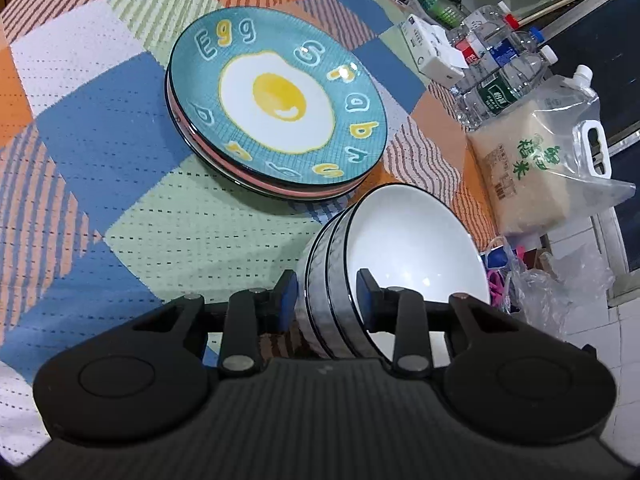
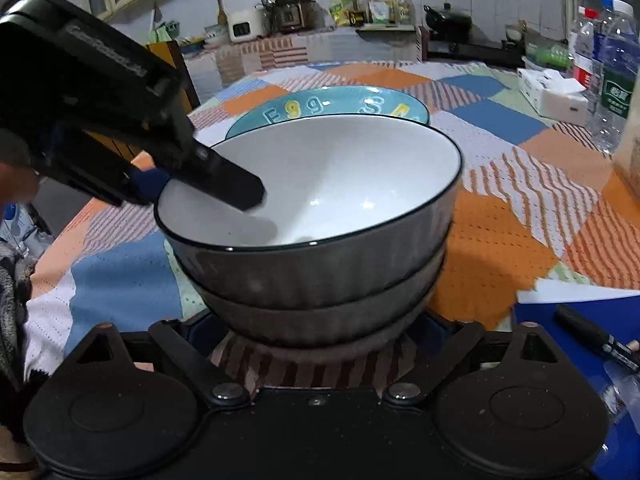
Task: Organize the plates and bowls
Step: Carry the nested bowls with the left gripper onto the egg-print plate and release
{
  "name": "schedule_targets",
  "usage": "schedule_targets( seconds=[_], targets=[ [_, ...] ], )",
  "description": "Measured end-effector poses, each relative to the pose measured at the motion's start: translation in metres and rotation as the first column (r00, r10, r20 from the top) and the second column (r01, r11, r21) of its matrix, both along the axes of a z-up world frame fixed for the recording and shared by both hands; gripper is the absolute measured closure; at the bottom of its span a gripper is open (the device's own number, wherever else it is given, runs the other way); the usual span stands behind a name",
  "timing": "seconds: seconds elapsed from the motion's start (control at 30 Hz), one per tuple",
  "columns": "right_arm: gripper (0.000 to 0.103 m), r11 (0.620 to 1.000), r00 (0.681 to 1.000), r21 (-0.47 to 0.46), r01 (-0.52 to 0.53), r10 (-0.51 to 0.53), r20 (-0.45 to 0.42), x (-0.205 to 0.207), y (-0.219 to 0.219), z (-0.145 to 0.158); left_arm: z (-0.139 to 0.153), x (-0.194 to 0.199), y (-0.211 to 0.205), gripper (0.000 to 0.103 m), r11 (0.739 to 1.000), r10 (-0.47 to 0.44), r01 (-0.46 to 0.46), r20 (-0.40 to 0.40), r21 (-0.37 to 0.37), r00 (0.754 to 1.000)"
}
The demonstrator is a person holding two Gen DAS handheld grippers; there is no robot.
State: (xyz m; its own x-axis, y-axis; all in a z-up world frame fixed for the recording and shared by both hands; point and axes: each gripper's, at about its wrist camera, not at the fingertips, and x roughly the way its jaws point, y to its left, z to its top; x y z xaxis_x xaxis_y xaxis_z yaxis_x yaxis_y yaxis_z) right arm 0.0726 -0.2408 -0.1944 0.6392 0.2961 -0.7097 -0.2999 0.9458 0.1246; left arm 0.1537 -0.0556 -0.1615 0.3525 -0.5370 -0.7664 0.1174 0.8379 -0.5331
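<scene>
One plate [image 1: 276, 100] lettered "Egg", bag [image 1: 532, 168] print perhaps Chinese

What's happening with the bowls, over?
Left gripper: jaws straddle bowls' rim, grip unclear. Right gripper: jaws wide around their base, contact hidden. Stack sits beside plates. Nothing in the way.

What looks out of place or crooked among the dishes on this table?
Nothing is spilled or broken. The bowl stack nests slightly unevenly, the top bowl sitting off-centre. The plate stack under the egg plate looks tidy.
</scene>
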Motion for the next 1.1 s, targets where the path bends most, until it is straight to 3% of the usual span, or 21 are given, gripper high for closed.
schedule_targets(
  seconds=[0.23,0.63,0.9,1.1],
  targets=[
    [0.006,0.999,0.997,-0.040,-0.020,0.023,0.077,-0.003,0.003,-0.011,-0.014,0.003,-0.005,0.077,0.998,-0.053,0.054,-0.023,0.027,0.998],
    [0.008,0.998,0.995,-0.053,-0.031,0.036,0.089,-0.011,0.007,-0.008,-0.006,-0.009,-0.012,0.077,0.987,-0.125,0.124,0.003,0.103,0.992],
    [0.008,0.999,0.994,-0.010,-0.041,0.042,0.101,-0.017,0.010,0.004,0.015,-0.018,-0.006,0.077,0.981,-0.132,0.132,-0.008,0.140,0.991],
    [0.008,0.999,0.983,0.000,-0.053,0.052,0.178,-0.015,0.015,0.026,0.048,-0.016,0.002,0.076,0.983,-0.122,0.115,0.038,0.145,0.992]
  ],
)
